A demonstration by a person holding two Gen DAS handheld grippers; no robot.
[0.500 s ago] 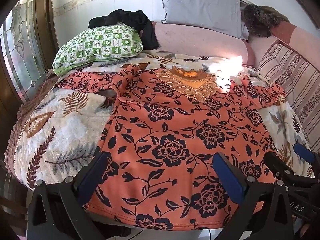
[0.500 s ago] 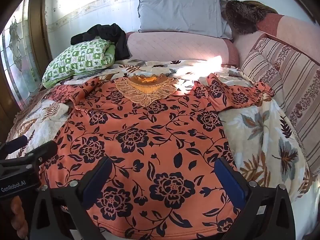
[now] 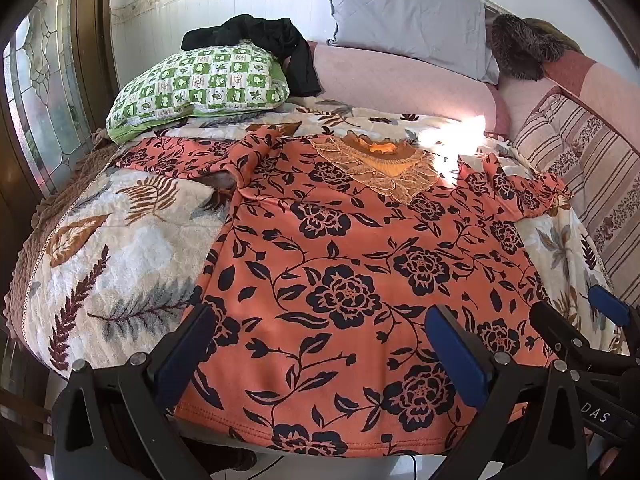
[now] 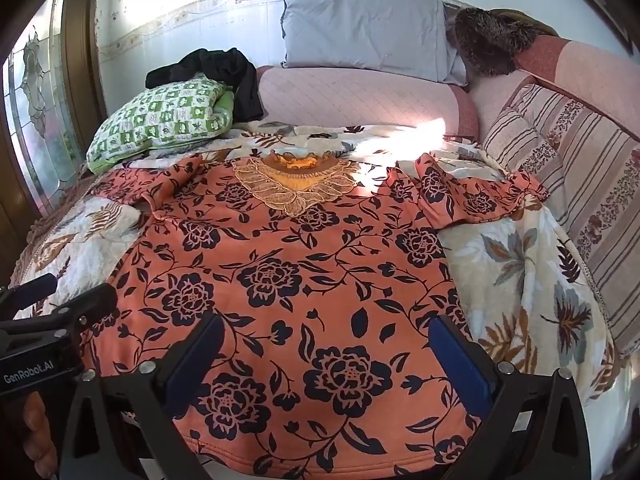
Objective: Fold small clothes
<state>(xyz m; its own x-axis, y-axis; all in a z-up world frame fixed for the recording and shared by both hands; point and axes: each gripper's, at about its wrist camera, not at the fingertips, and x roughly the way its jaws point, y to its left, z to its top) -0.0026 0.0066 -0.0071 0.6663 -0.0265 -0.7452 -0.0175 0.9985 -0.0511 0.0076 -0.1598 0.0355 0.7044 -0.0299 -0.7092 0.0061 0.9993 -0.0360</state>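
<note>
Both wide-open claws hover over the flat orange floral top's (image 3: 360,264) hem.

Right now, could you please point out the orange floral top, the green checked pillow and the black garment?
orange floral top (image 3: 344,292): left wrist view, on the middle of its front.
green checked pillow (image 3: 200,84): left wrist view, on its top face.
black garment (image 4: 240,76): right wrist view, on its bunched middle.

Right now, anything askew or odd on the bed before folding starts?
Mostly fine: the orange floral top lies flat, hem nearest. Its right sleeve is bunched and crumpled, not spread. A black garment is slumped over the green checked pillow.
</note>
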